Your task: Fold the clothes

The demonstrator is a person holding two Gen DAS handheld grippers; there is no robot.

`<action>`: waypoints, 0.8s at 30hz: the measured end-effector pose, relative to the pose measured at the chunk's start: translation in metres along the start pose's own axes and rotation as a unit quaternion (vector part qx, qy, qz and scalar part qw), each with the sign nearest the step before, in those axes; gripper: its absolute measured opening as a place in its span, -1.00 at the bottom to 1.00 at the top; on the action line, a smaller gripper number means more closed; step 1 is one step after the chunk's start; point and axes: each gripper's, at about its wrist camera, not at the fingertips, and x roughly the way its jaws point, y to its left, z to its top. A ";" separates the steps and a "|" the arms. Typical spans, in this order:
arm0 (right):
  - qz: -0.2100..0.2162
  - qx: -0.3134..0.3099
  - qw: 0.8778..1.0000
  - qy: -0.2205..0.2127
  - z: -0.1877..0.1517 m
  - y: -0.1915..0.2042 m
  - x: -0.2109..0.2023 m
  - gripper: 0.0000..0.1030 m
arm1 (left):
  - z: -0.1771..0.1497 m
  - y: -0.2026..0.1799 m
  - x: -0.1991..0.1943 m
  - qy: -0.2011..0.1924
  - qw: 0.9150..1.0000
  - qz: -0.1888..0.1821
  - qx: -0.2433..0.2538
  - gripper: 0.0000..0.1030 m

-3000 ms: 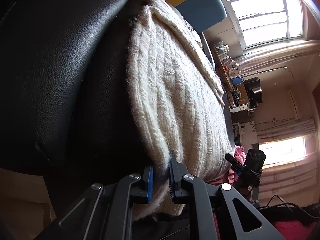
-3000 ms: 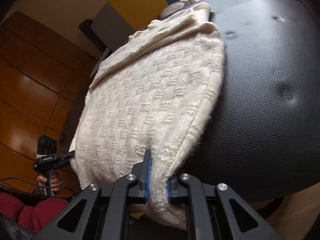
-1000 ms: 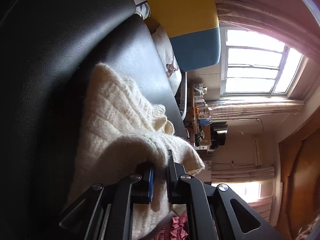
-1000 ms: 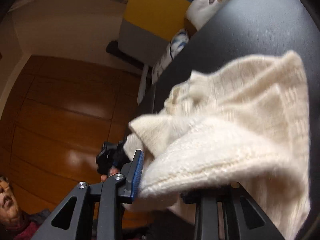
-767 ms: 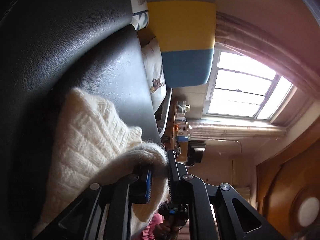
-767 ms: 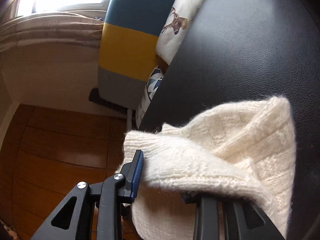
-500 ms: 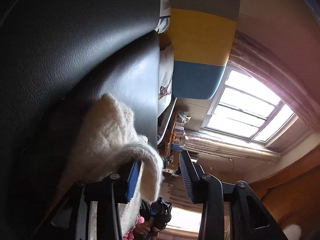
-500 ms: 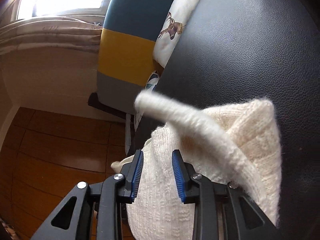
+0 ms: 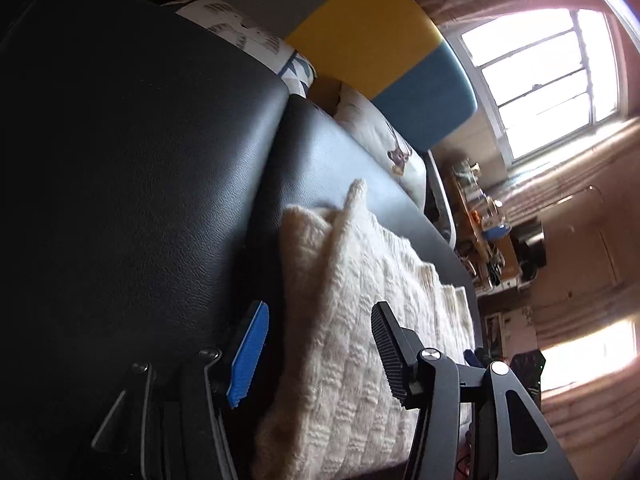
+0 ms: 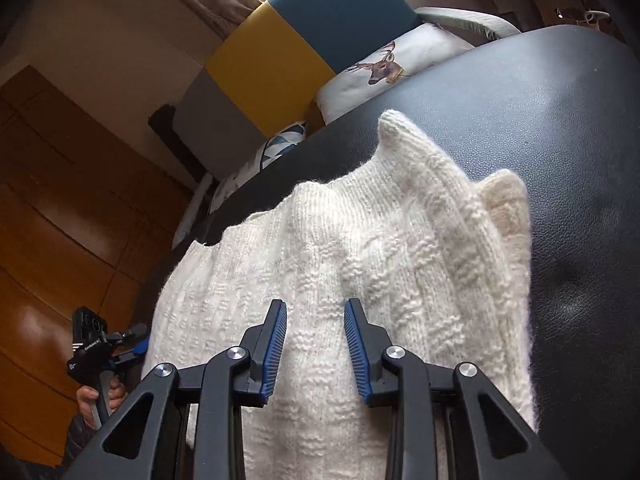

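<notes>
Sweater (image 10: 360, 264), cream cable-knit, lies folded on black leather sofa seat (image 10: 568, 128), top layer doubled over with one corner poking up. Left hand-held gripper (image 9: 316, 352) has jaws spread wide, straddling the sweater's near edge, nothing gripped. Right hand-held gripper (image 10: 314, 344) also has jaws apart, above the knit, holding nothing. Deer-print cushion (image 10: 384, 68) and yellow-blue-grey block (image 10: 288, 52) sit behind.
</notes>
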 end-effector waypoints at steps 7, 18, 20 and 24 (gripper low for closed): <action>-0.007 -0.038 0.999 0.026 -0.021 0.002 -0.006 -0.47 | -0.020 -0.016 0.009 0.033 0.999 -0.015 0.035 -0.77; -0.021 -0.043 0.998 0.039 -0.046 0.010 -0.020 -0.56 | -0.058 0.009 -0.037 0.006 1.000 0.018 -0.016 -0.75; -0.040 -0.060 0.997 0.040 -0.043 0.021 -0.020 -0.53 | -0.052 -0.008 -0.048 -0.027 0.999 0.032 0.013 -0.75; -0.082 -0.129 0.988 0.037 -0.037 0.052 -0.018 -0.43 | -0.045 -0.059 -0.021 -0.009 0.993 0.035 0.111 -0.57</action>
